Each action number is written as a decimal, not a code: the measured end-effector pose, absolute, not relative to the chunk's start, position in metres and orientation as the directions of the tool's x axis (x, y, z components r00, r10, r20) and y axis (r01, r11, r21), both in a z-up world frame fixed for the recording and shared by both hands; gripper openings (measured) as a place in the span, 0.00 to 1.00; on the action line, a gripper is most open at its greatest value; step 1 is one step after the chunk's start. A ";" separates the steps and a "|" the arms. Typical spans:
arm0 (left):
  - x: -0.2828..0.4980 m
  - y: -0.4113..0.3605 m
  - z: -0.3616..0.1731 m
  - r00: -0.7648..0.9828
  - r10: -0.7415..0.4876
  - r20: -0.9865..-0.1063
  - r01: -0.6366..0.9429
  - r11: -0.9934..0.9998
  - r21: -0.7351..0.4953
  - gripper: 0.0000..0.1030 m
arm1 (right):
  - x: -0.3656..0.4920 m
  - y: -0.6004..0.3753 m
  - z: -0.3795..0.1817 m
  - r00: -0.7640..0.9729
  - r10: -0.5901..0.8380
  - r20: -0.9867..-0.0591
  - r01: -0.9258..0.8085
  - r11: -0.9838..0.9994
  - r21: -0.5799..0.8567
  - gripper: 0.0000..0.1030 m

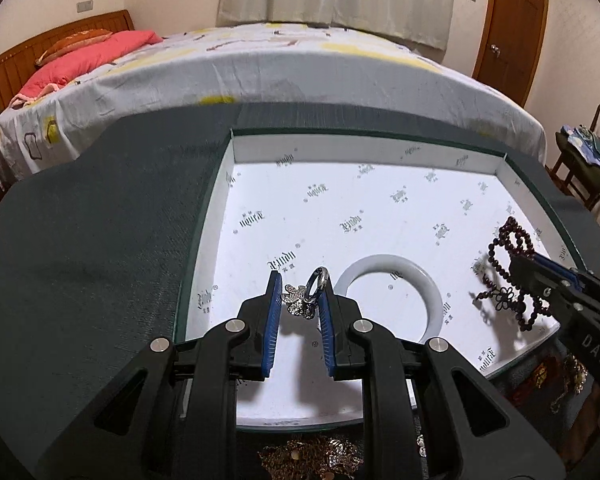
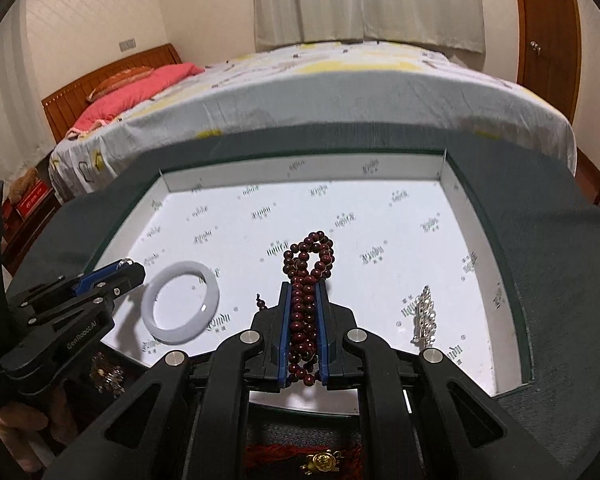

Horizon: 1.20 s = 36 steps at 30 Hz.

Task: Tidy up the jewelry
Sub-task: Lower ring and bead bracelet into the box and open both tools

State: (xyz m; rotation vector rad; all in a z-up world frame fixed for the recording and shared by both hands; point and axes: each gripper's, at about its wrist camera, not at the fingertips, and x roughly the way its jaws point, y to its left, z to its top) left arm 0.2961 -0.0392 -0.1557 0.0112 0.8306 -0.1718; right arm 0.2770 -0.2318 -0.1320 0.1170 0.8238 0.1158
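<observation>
A shallow white box (image 1: 340,150) with printed logos lies on a dark grey cloth (image 1: 100,240). My left gripper (image 1: 300,284) hangs just above the box's near side, shut on a silver ring with a charm cluster (image 1: 318,282). To its right a white bangle (image 1: 350,280) lies flat on the box floor. My right gripper (image 2: 303,286) is shut on a string of dark red beads (image 2: 312,256), whose loops stick out past the fingertips above the box (image 2: 300,168). A silver chain bracelet (image 2: 424,316) lies to its right. The bangle (image 2: 180,302) and the left gripper (image 2: 136,270) show at the left.
Gold-coloured jewelry (image 1: 312,460) is heaped on the cloth below the box's near edge, and a red tassel with a gold charm (image 2: 320,460) lies there too. A bed (image 1: 260,60) stands right behind the cloth-covered surface. A wooden chair (image 1: 592,152) is at the right.
</observation>
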 end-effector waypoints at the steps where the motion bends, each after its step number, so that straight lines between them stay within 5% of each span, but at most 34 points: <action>1: 0.297 -0.039 -0.156 0.659 -0.150 -0.737 0.157 0.986 -0.060 0.18 | 0.277 -0.232 -0.134 0.668 0.148 -0.730 -0.055 0.987 0.149 0.11; 16: 0.304 -0.047 -0.162 0.626 -0.141 -0.767 0.183 0.983 -0.032 0.24 | 0.281 -0.238 -0.141 0.642 0.159 -0.750 -0.043 0.984 0.171 0.13; 20: 0.303 -0.054 -0.162 0.625 -0.137 -0.768 0.204 0.979 -0.009 0.34 | 0.281 -0.239 -0.142 0.645 0.162 -0.747 -0.039 0.983 0.179 0.21; 22: 0.302 -0.056 -0.162 0.623 -0.141 -0.769 0.211 0.977 -0.008 0.37 | 0.279 -0.241 -0.139 0.659 0.162 -0.734 -0.035 0.982 0.186 0.46; 28: 0.300 -0.058 -0.162 0.625 -0.148 -0.767 0.218 0.976 -0.011 0.43 | 0.275 -0.245 -0.136 0.664 0.167 -0.728 -0.034 0.980 0.194 0.47; 31: 0.297 -0.061 -0.160 0.637 -0.138 -0.759 0.220 0.975 0.008 0.55 | 0.276 -0.246 -0.135 0.668 0.169 -0.724 -0.032 0.979 0.199 0.48; 33: 0.296 -0.059 -0.158 0.653 -0.132 -0.746 0.201 0.980 0.003 0.73 | 0.275 -0.246 -0.134 0.670 0.170 -0.722 -0.035 0.980 0.198 0.48; 36: 0.298 -0.053 -0.156 0.645 -0.152 -0.749 0.185 0.982 -0.039 0.73 | 0.274 -0.245 -0.132 0.676 0.170 -0.717 -0.038 0.980 0.196 0.48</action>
